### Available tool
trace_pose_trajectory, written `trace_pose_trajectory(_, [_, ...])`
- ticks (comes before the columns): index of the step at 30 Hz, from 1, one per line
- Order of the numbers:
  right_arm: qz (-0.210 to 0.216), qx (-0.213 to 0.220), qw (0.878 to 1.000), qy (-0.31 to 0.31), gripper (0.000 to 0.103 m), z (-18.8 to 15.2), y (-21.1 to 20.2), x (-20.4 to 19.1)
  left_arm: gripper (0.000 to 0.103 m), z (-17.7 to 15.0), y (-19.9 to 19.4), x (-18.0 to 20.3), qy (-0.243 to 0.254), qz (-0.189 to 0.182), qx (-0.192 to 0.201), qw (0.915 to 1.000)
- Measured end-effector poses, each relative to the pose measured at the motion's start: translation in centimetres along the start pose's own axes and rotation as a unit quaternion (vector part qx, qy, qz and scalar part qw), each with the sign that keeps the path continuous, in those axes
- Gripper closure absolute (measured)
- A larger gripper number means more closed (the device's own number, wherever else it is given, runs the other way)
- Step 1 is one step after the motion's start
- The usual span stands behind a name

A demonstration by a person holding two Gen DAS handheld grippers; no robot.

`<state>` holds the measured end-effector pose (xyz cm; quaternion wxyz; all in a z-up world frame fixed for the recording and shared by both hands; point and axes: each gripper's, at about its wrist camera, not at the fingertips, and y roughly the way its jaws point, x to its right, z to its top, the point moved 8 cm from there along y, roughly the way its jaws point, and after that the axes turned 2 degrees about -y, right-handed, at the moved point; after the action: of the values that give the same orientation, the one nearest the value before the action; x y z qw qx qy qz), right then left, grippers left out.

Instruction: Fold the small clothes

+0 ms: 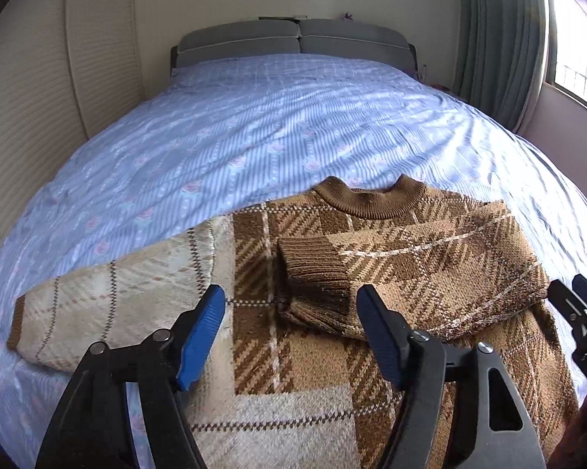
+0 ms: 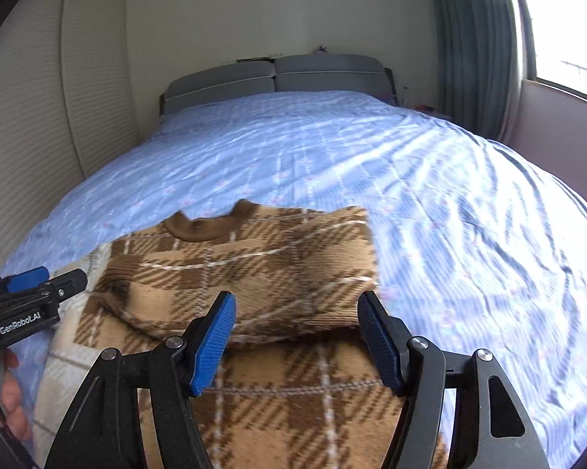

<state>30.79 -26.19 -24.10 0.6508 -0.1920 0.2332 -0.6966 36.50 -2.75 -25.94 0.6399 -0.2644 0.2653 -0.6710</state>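
A brown and cream plaid sweater (image 1: 313,234) lies flat on the bed, collar (image 1: 371,199) toward the headboard. One brown sleeve is folded across the chest, its ribbed cuff (image 1: 313,269) near the middle. The cream sleeve (image 1: 109,305) stretches out to the left. My left gripper (image 1: 291,293) hovers open above the sweater's chest, with nothing pinched between its blue pads. My right gripper (image 2: 296,297) is open over the folded sleeve (image 2: 254,265) and holds nothing. Each gripper shows at the edge of the other's view: right gripper (image 1: 578,293), left gripper (image 2: 43,279).
The blue floral bedspread (image 1: 254,125) covers the whole bed up to a grey padded headboard (image 1: 293,39). Cream wardrobe doors (image 1: 27,97) stand along the left. A green curtain (image 1: 496,39) and a bright window (image 1: 578,39) are on the right. A hand (image 2: 12,391) holds the left gripper.
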Motion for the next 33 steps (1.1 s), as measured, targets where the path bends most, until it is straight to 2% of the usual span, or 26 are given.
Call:
trace_pose_trajectory(2, [-0.012,-0.001,1.000,0.012,0.038,-0.3,0.3,1.3,0.042,-0.1,1.6,0.2,0.005,-0.003,-0.010,0.9999])
trace_pose_trajectory(7, [-0.017,-0.014,0.999,0.041,0.038,-1.7,1.4,2.6,0.042,0.2,4.2,-0.9,-0.006,-0.003,-0.023,0.9997])
trace_pose_trajectory(11, [-0.012,-0.021,0.999,0.040,0.038,-2.4,2.1,2.4,0.043,0.4,5.2,-1.5,-0.036,-0.040,-0.036,0.9979])
trace_pose_trajectory(12, [-0.011,-0.022,0.999,0.040,0.038,-2.5,2.1,2.3,0.046,0.4,5.3,-1.4,-0.042,-0.054,-0.038,0.9969])
trace_pose_trajectory(14, [-0.008,-0.021,0.999,0.045,0.038,-2.5,2.0,2.4,0.064,0.2,5.3,-1.0,-0.049,-0.078,-0.043,0.9948])
trace_pose_trajectory(16, [-0.008,-0.021,0.999,0.050,0.038,-2.5,2.0,2.6,0.076,-0.2,5.4,-0.3,-0.045,-0.090,-0.052,0.9935])
trace_pose_trajectory(22, [-0.019,-0.019,0.998,0.054,0.038,-2.3,1.4,3.8,0.088,-0.7,4.8,-0.4,-0.033,-0.073,-0.047,0.9956])
trace_pose_trajectory(27, [-0.033,-0.030,0.998,0.050,0.038,-2.4,1.4,4.9,0.089,-1.4,4.5,-1.1,-0.020,-0.052,-0.048,0.9973])
trace_pose_trajectory(30, [-0.044,-0.059,0.997,0.022,0.038,-2.9,2.1,5.1,0.089,-1.8,5.1,-1.4,-0.019,-0.045,-0.054,0.9974])
trace_pose_trajectory(33, [-0.036,-0.084,0.996,0.006,0.038,-3.8,3.0,4.7,0.089,-1.6,5.2,-1.3,-0.016,-0.041,-0.052,0.9977])
